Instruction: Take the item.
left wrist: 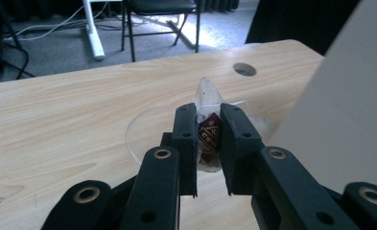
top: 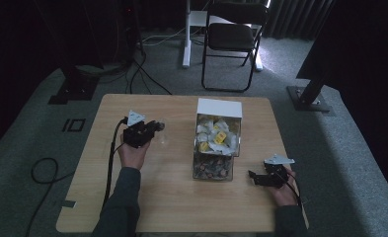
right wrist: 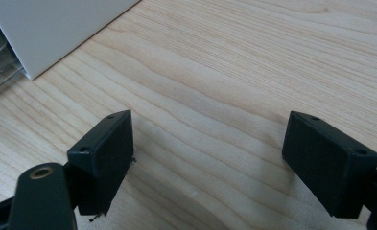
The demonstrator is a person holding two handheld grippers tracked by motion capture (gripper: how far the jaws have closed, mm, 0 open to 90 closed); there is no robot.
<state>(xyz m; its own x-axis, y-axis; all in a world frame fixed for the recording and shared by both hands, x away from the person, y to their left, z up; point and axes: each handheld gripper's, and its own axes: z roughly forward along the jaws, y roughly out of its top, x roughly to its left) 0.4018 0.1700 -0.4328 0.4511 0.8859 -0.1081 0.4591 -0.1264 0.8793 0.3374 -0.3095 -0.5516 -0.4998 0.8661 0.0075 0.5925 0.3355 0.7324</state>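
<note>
Sachet held over the dish, box beside it

The left gripper (left wrist: 208,143) pinched a small clear-wrapped dark-red sachet (left wrist: 209,136) above a round clear plastic dish (left wrist: 143,134), seemingly not yet released; the clear two-tier box of sachets (top: 216,148) stood centre; the right gripper (right wrist: 207,163) rested wide apart, empty.

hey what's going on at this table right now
A person sits at a wooden table with a hand-held gripper in each hand. The left hand-held gripper is shut on a small clear-wrapped packet with a dark red label, holding it over a clear round dish. The right hand-held gripper is open and rests low over bare wood, holding nothing. Between them stands a clear two-tier container with a white back, holding more small packets.
</note>
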